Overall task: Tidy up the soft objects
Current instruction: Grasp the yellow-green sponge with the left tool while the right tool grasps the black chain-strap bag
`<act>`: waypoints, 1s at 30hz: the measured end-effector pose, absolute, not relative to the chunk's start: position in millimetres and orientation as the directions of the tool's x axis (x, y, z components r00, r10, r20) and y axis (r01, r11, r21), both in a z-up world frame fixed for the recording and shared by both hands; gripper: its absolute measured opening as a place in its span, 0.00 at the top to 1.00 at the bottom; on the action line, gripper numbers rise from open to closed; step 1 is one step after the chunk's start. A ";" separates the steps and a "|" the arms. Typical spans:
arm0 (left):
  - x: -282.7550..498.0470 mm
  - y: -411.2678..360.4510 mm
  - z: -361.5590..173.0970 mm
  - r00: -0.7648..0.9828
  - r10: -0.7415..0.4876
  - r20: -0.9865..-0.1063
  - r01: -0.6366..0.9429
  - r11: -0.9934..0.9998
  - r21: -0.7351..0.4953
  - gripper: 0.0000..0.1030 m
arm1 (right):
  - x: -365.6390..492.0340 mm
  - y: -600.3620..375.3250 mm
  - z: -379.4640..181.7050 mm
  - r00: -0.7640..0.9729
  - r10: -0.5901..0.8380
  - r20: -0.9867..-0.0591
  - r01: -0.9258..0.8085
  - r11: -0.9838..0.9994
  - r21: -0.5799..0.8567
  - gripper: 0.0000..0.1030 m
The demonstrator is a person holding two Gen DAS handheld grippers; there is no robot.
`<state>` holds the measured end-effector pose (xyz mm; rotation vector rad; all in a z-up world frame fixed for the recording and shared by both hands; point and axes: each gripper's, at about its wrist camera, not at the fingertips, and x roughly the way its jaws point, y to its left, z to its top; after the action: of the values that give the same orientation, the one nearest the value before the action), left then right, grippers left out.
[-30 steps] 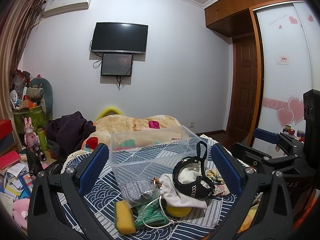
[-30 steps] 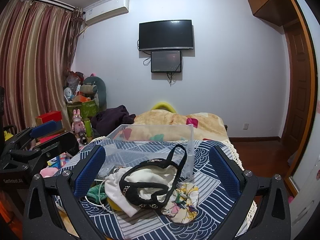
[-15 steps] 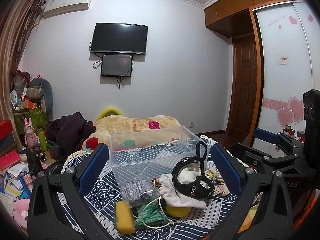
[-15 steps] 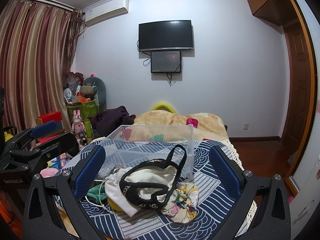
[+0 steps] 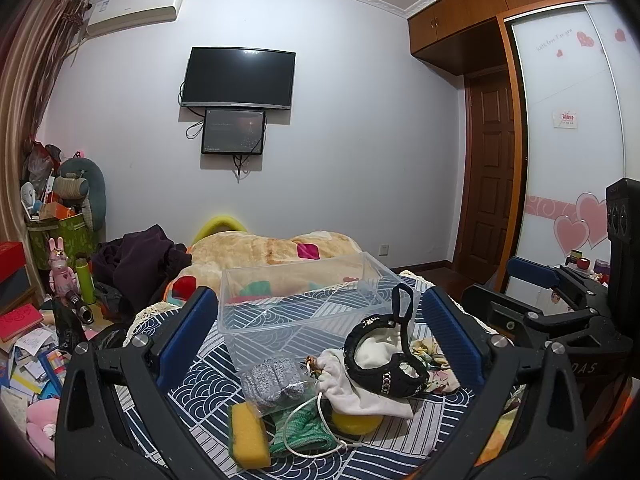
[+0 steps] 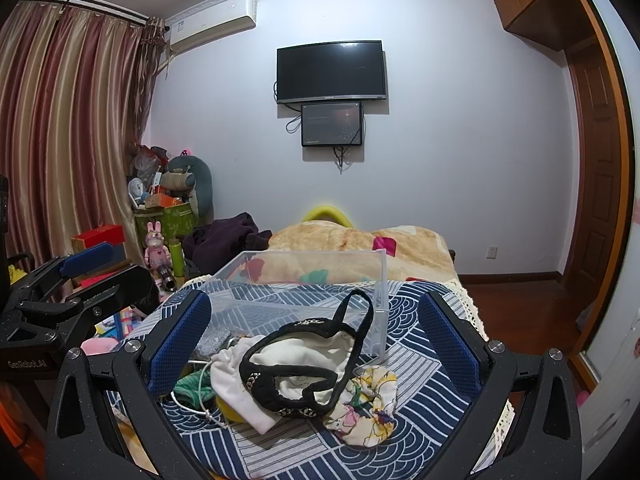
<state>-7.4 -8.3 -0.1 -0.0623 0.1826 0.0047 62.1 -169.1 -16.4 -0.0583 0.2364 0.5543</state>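
Both grippers, left gripper (image 5: 318, 338) and right gripper (image 6: 314, 340), hover with fingers spread wide and empty. Soft objects (image 5: 360, 376) lie heaped just before the clear bin (image 5: 304, 304), seemingly empty. Best pinch one loose item, lift clear, then release inside the bin.

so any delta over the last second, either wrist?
Nothing visibly changed. Left gripper and right gripper both hang open and empty over the pile: black headband, white pouch, yellow sponge. The clear bin sits where it was, with none of the pile in it.
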 end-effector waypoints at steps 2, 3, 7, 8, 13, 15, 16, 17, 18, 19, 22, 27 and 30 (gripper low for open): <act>-7.4 -8.4 0.2 0.984 -0.001 -0.181 -0.010 0.998 -0.062 0.00 | 62.1 -169.0 -16.4 0.824 0.514 -0.238 -0.528 0.849 0.009 0.00; -7.4 -8.4 0.1 0.983 -0.002 -0.182 -0.010 0.998 -0.062 0.00 | 62.0 -169.0 -16.4 0.824 0.514 -0.238 -0.528 0.849 0.009 0.00; -6.3 -8.5 -1.0 0.981 -0.004 -0.195 -0.009 0.998 -0.066 0.00 | 62.2 -168.7 -16.5 0.820 0.519 -0.242 -0.532 0.847 0.014 0.00; -5.4 -7.7 -1.2 0.980 -0.003 -0.199 -0.010 0.998 -0.067 0.00 | 62.5 -168.8 -16.6 0.819 0.520 -0.244 -0.532 0.846 0.017 0.00; 0.2 5.2 -12.4 0.965 0.007 -0.260 -0.030 0.996 -0.083 0.00 | 67.2 -172.2 -22.2 0.806 0.521 -0.280 -0.534 0.845 0.033 0.00; 2.7 17.1 -23.7 0.953 0.012 -0.303 -0.046 0.993 -0.105 0.01 | 72.9 -172.5 -30.1 0.788 0.527 -0.318 -0.542 0.839 0.049 0.00; 3.3 20.1 -27.1 0.949 0.014 -0.315 -0.051 0.993 -0.109 0.05 | 74.6 -172.2 -33.1 0.780 0.530 -0.333 -0.545 0.837 0.054 0.00; 4.7 24.9 -33.4 0.941 0.019 -0.339 -0.060 0.992 -0.112 0.11 | 75.1 -171.0 -36.7 0.774 0.531 -0.346 -0.547 0.835 0.057 0.01; 6.5 28.1 -38.6 0.932 0.023 -0.361 -0.067 0.991 -0.112 0.15 | 76.4 -170.1 -39.0 0.769 0.531 -0.356 -0.549 0.834 0.059 0.02; 8.4 30.5 -43.2 0.924 0.025 -0.381 -0.073 0.991 -0.112 0.19 | 78.6 -166.9 -43.0 0.758 0.534 -0.373 -0.554 0.830 0.063 0.04; 15.3 37.9 -59.6 0.899 0.024 -0.436 -0.086 0.988 -0.125 0.22 | 83.4 -161.3 -50.4 0.733 0.547 -0.404 -0.567 0.820 0.080 0.12; 22.9 46.1 -85.4 0.864 0.007 -0.503 -0.096 0.984 -0.150 0.28 | 91.8 -148.7 -64.5 0.681 0.572 -0.458 -0.591 0.798 0.118 0.19; 26.0 52.3 -98.0 0.839 -0.002 -0.544 -0.102 0.982 -0.161 0.40 | 98.5 -143.2 -72.3 0.654 0.580 -0.486 -0.593 0.792 0.147 0.24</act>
<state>26.0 52.3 -98.0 -0.1866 0.5731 0.0533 98.5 -143.2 -72.3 -0.0251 0.5418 0.6647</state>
